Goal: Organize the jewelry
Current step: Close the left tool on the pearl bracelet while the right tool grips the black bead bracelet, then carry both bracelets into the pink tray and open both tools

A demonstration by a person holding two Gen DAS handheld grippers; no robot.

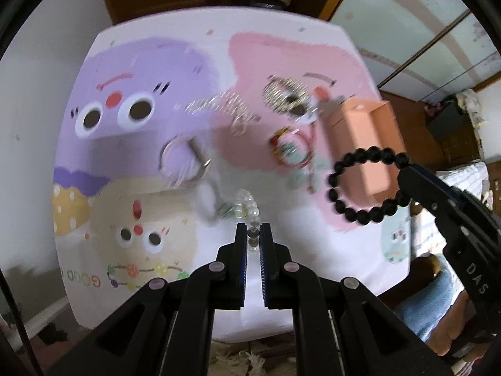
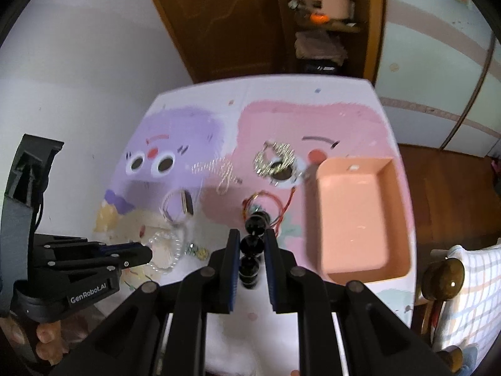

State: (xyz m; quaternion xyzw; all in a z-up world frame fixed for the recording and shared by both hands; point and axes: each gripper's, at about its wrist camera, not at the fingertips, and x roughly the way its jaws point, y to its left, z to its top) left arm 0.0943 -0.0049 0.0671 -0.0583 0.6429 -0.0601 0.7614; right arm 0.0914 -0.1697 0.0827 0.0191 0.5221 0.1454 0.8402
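My right gripper [image 2: 250, 250] is shut on a black bead bracelet [image 2: 252, 244] and holds it above the table; in the left wrist view the bracelet [image 1: 360, 185] hangs as a ring in front of the pink tray [image 1: 366, 144]. My left gripper [image 1: 253, 235] is shut on a clear bead bracelet [image 1: 249, 206], which also shows in the right wrist view [image 2: 166, 250] at its tips [image 2: 147, 252]. The pink tray [image 2: 397, 219] sits empty at the table's right.
On the cartoon-print tablecloth [image 2: 281, 119] lie a silver bangle [image 1: 181, 163], a silver chain [image 1: 225, 106], a glittery ring-shaped piece [image 1: 285, 94] and a red cord bracelet [image 1: 291, 147]. A wooden cabinet [image 2: 235, 25] stands behind. A chair [image 2: 447, 279] is at the right.
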